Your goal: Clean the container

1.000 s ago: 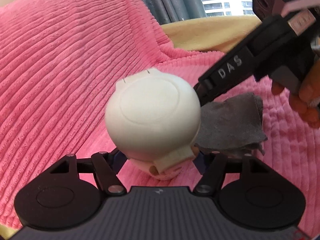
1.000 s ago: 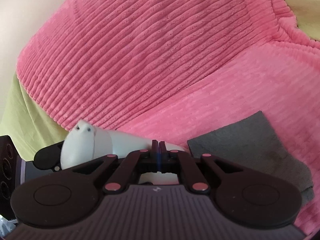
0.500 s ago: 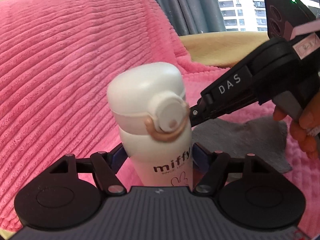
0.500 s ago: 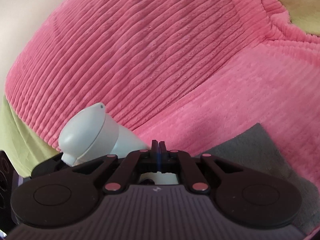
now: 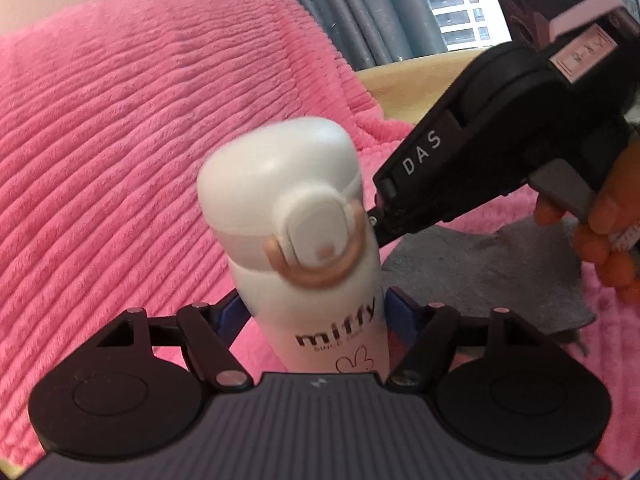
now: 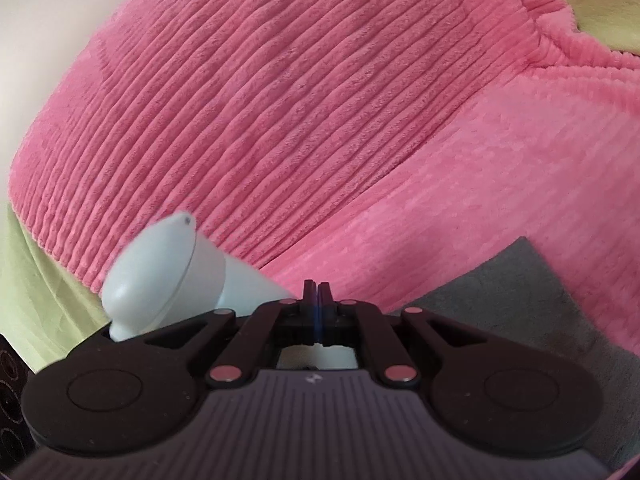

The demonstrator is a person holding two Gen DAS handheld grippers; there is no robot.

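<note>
Pink ribbed blanket [image 5: 120, 152] covers the whole surface under both tools. Nearest the left camera, the left hand-held gripper [image 5: 316, 316] clasps a white bottle [image 5: 304, 248] by its lower body, its jaws having just been closing on it; the bottle stands nearly upright at centre, lid on. At 3 o'clock from the lid, the right hand-held gripper [image 5: 378, 220], jaws clenched with nothing visible between them, has its tips at the lid's latch. Beyond, at 4 o'clock, a grey cloth [image 5: 488, 276] lies flat on the blanket. Far at 1 o'clock hang grey curtains [image 5: 360, 8].
</note>
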